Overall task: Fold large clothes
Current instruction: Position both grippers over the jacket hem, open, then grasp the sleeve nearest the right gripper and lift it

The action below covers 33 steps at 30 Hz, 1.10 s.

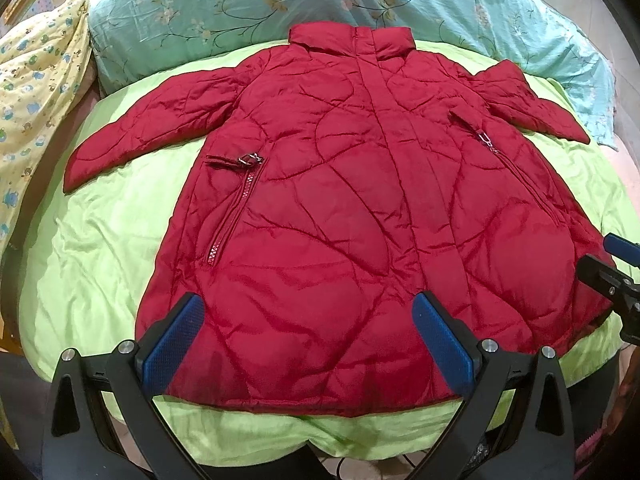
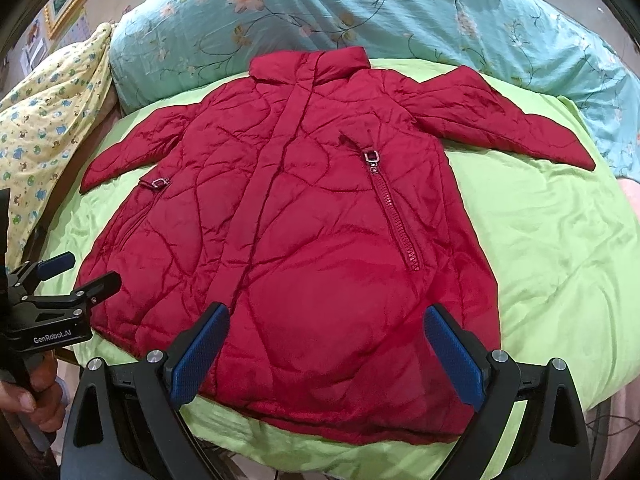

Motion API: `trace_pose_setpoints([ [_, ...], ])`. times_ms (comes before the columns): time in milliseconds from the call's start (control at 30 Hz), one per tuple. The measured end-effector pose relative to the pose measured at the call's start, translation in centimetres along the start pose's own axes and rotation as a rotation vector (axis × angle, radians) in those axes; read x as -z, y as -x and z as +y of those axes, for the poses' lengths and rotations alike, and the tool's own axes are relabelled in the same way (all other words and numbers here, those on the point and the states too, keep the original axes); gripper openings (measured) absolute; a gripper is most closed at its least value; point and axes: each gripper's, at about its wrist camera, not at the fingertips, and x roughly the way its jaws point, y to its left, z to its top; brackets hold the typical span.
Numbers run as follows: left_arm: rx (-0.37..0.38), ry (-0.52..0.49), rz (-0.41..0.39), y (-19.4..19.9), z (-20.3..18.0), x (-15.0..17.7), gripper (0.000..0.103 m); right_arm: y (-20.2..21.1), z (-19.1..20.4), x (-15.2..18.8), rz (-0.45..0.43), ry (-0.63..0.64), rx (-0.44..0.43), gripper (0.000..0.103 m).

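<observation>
A dark red quilted padded coat (image 1: 344, 208) lies flat and face up in the middle of the lime-green bed sheet (image 1: 100, 248), collar toward the head of the bed, both sleeves spread out to the sides, hem close to the sheet's near edge. Zipped slanted pockets show on each side of the front. The left gripper (image 1: 308, 344) hovers over the hem, blue-padded fingers spread apart, holding nothing. The right gripper (image 2: 326, 354) hangs likewise over the hem, fingers parted and empty. A teal floral quilt (image 2: 360, 12) lies bunched along the far edge, and a yellow printed blanket (image 1: 36, 92) sits at the far-left corner.
</observation>
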Motion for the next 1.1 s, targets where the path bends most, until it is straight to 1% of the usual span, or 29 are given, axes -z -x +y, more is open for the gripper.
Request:
trace_pose_setpoints([
  [233,-0.001,0.002,0.003,-0.5,-0.2,-0.5,0.103,-0.2,-0.5,-0.6,-0.008,-0.003,-0.007,0.099],
  [567,-0.003,0.018,0.009,-1.9,0.2,-1.4,0.103,-0.7,-2.3,-1.7,-0.010,-0.043,-0.007,0.099],
  [700,0.017,0.040,0.006,-2.4,0.9,-1.6,0.103,-1.0,-3.5,-2.2,-0.012,-0.069,-0.028,0.099],
  [800,0.014,0.050,0.005,-3.0,1.3,-2.1,0.103,-1.4,-5.4,-2.7,-0.010,-0.119,-0.041,0.099],
  [867,0.003,0.058,0.004,-3.5,1.7,-2.6,0.103,-1.5,-7.0,-3.2,-0.013,-0.152,-0.031,0.099],
  [933,0.011,0.073,0.000,-3.8,2.2,-3.0,0.103,-1.6,-9.0,-3.8,-0.024,-0.194,-0.025,0.099],
  [1000,0.013,0.084,0.000,-4.3,2.6,-3.6,0.103,-1.5,-11.2,-4.7,-0.052,-0.226,-0.009,0.099],
  [1100,-0.013,0.089,-0.001,-4.9,3.0,-4.4,0.103,-1.6,-14.4,-5.7,-0.076,-0.271,0.025,0.099],
])
